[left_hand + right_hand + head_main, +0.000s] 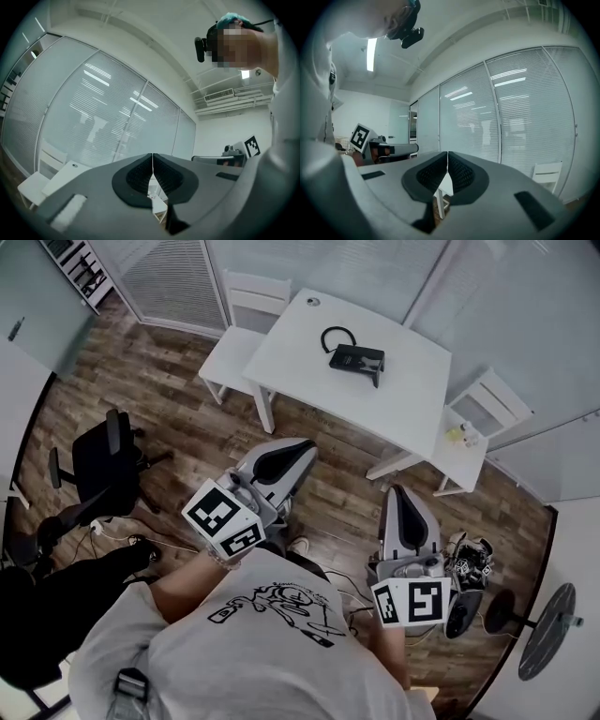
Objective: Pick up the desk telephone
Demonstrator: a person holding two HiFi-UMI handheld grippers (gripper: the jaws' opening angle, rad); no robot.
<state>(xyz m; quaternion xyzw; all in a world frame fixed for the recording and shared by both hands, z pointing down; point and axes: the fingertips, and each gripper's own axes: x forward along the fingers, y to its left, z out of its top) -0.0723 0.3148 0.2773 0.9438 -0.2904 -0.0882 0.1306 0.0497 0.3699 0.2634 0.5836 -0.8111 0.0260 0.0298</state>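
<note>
Head view: desk telephone, black and boxy with a dark cord looped behind it, is seen lying on the smooth white table, towards its far side. White slatted chairs are noted at the table's ends, and the floor is of brown wood-grain planks. Left gripper and right gripper, both grey moulded shells with dark inner faces and cubes with square markers, are held level over the floor on the near side of the table. The telephone is well apart from both, ahead of their tips, and is touched by neither.

Left gripper view: ribbed black pads are pressed together along a thin seam, with nothing held between them. A corner of the white tabletop is seen low at the left, beyond the jaws. The telephone cannot be made out.

Right gripper view: ribbed pads are likewise closed face to face, empty. Glass walls with horizontal blinds are recorded ahead.
</note>
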